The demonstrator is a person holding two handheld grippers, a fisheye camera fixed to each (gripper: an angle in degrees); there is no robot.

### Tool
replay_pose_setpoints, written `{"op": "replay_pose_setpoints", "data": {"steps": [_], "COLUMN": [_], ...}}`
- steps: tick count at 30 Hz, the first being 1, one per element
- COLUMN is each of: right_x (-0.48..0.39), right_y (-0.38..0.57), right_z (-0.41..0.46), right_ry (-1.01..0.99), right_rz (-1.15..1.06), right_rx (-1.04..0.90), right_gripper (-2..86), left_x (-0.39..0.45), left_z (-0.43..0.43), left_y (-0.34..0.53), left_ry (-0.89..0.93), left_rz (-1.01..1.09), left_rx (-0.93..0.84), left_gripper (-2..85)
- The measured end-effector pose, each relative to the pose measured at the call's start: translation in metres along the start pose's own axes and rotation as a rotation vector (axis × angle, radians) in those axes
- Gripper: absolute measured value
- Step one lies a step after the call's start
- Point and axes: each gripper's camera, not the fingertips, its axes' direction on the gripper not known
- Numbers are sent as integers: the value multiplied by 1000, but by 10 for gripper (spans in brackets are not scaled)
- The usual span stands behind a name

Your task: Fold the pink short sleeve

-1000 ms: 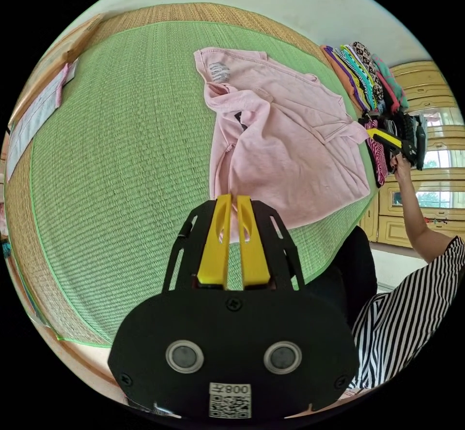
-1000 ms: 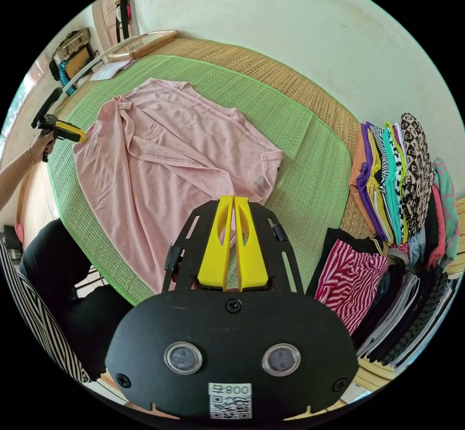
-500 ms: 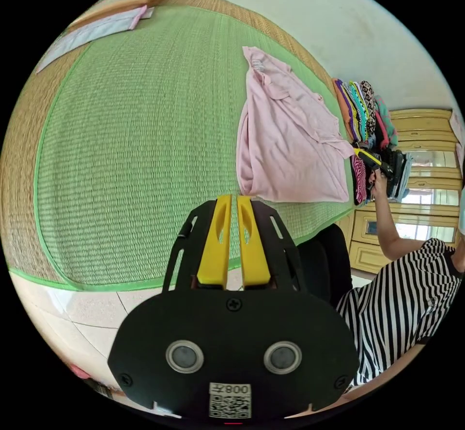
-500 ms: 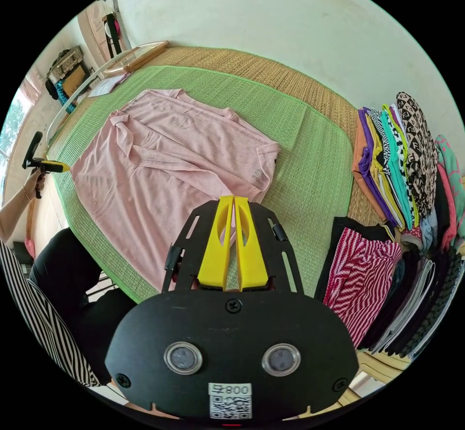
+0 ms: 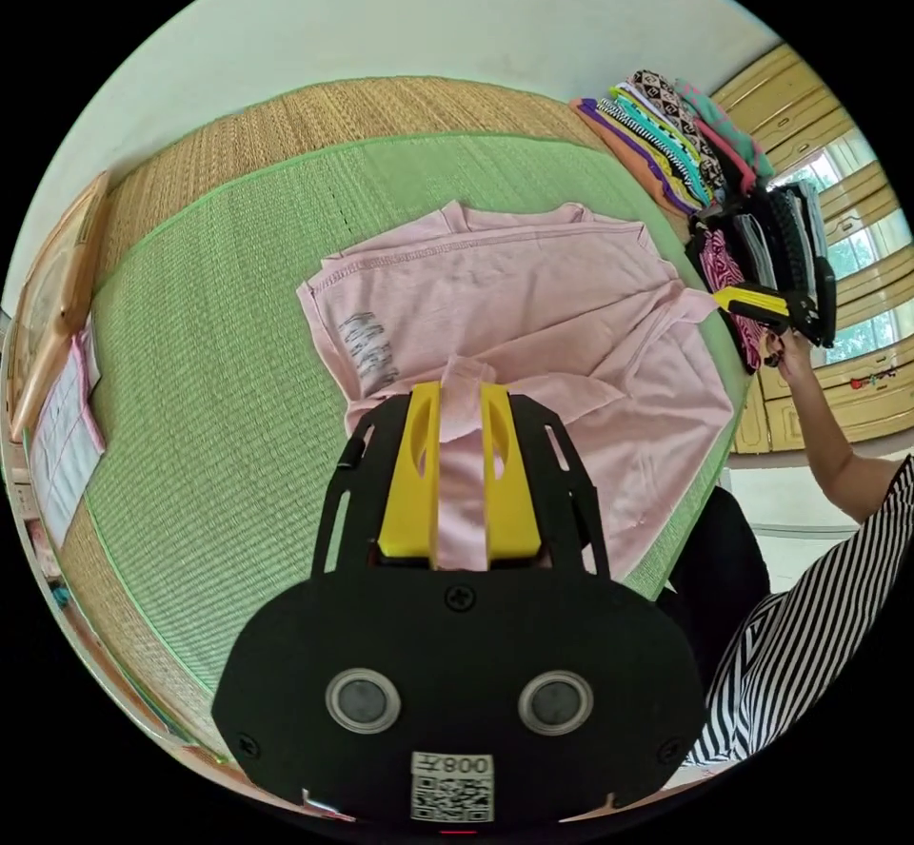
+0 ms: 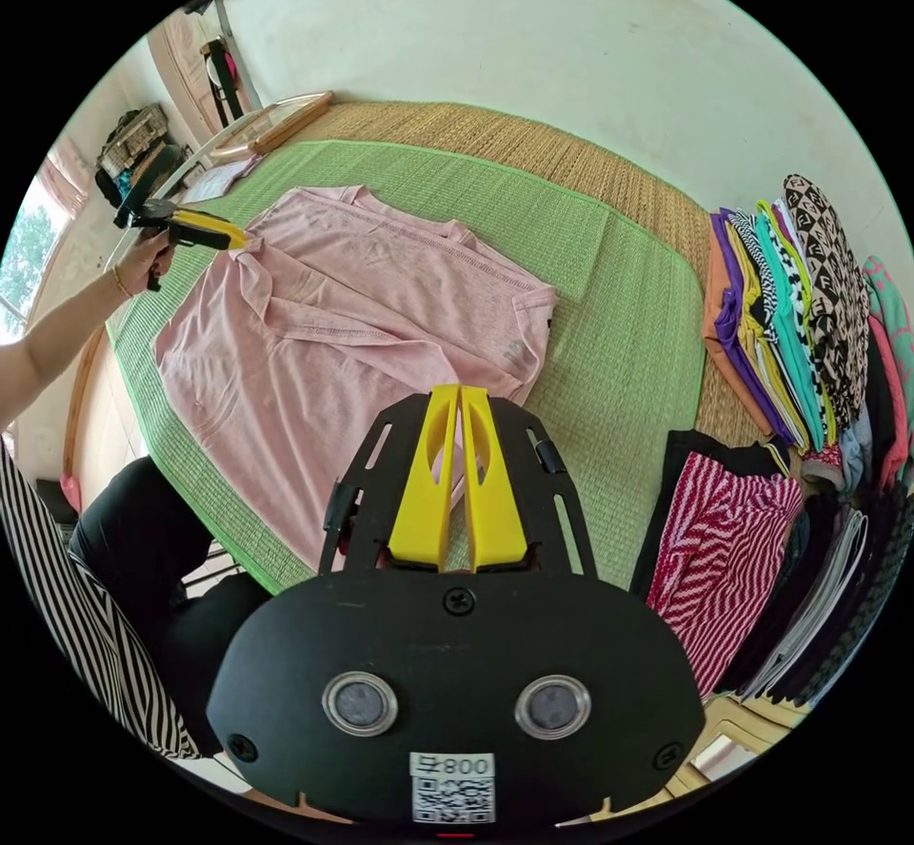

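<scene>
Item: pink short sleeve [image 5: 533,312], a soft thin knit shirt with visible stitched hems, spread mostly flat on a green woven mat [image 5: 209,388]. In the left gripper view its long axis runs from the stitched hem edge, which carries a dark printed mark, toward the right gripper [image 5: 738,298]. One sleeve is folded in over the body, leaving diagonal creases. In the right gripper view the same shirt [image 6: 343,331] lies between the two grippers, one end toward the left gripper [image 6: 233,241], the near corner under the right gripper [image 6: 460,407].

Support: the green mat has fine ribbed weave and a bright green border; it lies on a coarser tan straw mat [image 6: 571,160] against a pale wall.

Left gripper [image 5: 462,402]: yellow jaws set a little apart, a pink strip of the shirt running between them; whether both press on the cloth cannot be told.

Right gripper: yellow jaws closed together, tips at the shirt's edge; in the left gripper view its tip meets a corner of the shirt, grip not discernible.

Also present: a stack of folded clothes [image 6: 800,312] in many colours and prints standing beside the mats, a red-and-white zigzag garment [image 6: 714,550] nearer the camera; a person's striped sleeve [image 5: 809,617].
</scene>
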Motion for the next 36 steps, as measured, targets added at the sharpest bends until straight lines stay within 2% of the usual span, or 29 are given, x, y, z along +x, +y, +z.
{"op": "replay_pose_setpoints", "data": {"steps": [3, 8, 14, 20, 23, 30, 36], "right_x": [14, 43, 98, 172, 192, 201, 197], "right_y": [0, 2, -20, -41, -35, -16, -28], "right_z": [-4, -25, -32, 9, 19, 18, 30], "right_ry": [-14, -47, -117, -345, -368, -276, -168], "right_rz": [5, 32, 118, 306, 359, 351, 292], "right_rx": [5, 66, 99, 44, 35, 60, 20], "right_gripper": [-4, -4, -1, 11, 11, 33, 66], "left_x": [-1, -8, -40, -83, -89, -72, -18], "left_z": [8, -29, -51, -13, -1, 0, 12], "left_y": [-5, 6, -13, -41, -43, -46, -86], "left_ry": [11, 139, 198, 237, 269, 235, 309], "left_rz": [-11, -69, -214, -462, -509, -459, -218], "left_rx": [-30, 169, 338, 302, 322, 378, 327], "left_gripper": [22, 7, 5, 9, 17, 55, 59]}}
